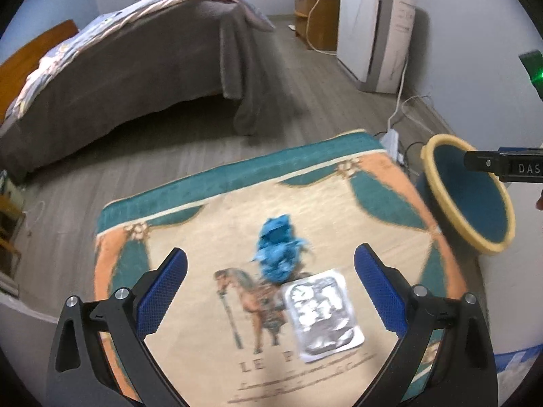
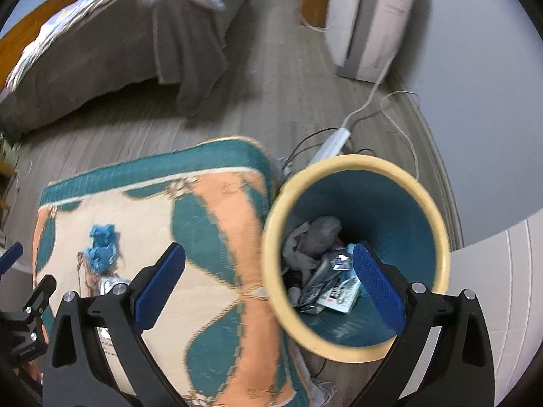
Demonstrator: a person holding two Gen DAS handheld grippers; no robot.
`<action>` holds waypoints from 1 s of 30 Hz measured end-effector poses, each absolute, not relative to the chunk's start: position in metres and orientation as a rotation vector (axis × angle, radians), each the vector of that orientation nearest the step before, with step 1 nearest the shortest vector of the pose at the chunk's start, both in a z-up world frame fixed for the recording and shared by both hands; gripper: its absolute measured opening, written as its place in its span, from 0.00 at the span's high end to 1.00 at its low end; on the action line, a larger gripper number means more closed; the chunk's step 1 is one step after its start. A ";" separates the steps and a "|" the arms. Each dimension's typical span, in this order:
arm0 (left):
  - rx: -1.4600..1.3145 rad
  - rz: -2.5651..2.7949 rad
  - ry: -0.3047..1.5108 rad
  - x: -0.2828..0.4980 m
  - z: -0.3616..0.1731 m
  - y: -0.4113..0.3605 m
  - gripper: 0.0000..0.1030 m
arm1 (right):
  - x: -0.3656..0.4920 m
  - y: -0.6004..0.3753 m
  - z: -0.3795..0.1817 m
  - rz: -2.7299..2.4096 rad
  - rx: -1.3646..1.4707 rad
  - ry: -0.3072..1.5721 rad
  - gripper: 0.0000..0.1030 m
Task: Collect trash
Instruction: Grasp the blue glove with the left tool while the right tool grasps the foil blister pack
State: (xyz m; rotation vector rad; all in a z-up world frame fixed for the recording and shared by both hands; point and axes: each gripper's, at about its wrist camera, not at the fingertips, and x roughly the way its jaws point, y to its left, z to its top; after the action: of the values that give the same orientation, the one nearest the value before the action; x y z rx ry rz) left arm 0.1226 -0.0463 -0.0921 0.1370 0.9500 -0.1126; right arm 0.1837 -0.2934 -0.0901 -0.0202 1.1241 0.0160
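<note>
A crumpled blue wad (image 1: 279,248) and a silver blister pack (image 1: 321,315) lie on a patterned rug-covered surface (image 1: 210,224). My left gripper (image 1: 270,291) is open above them, the pack between its blue fingers (image 1: 162,296). A teal bin with a yellow rim (image 2: 356,254) stands to the right of the surface and holds wrappers and grey tissue (image 2: 319,264). My right gripper (image 2: 269,288) is open and empty over the bin's near rim. The blue wad also shows in the right wrist view (image 2: 101,247). The bin shows in the left wrist view (image 1: 471,193).
A bed with a brown cover (image 1: 129,68) stands at the back left. A white appliance (image 1: 373,34) and wooden cabinet (image 1: 315,17) stand by the far wall. A power strip with cables (image 2: 334,142) lies on the floor behind the bin.
</note>
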 end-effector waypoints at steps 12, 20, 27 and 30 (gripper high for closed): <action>0.109 -0.046 0.913 0.115 -0.089 0.012 0.05 | 0.184 -0.197 -0.121 0.151 -0.098 1.211 0.06; 0.229 -0.028 0.868 0.118 -0.084 0.035 0.05 | 0.176 -0.148 -0.166 0.198 -0.107 1.345 0.06; 0.176 -0.028 0.876 0.122 -0.079 0.058 0.05 | 0.170 -0.121 -0.202 0.189 -0.056 1.443 0.06; 0.178 -0.028 0.874 0.121 -0.079 0.061 0.05 | 0.167 -0.115 -0.209 0.195 -0.019 1.465 0.06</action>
State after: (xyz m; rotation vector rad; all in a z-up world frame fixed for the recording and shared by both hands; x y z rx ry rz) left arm 0.1212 0.0609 -0.0786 0.1783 0.8744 -0.0284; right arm 0.1669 -0.1153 -0.2086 -0.0194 1.4649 0.1952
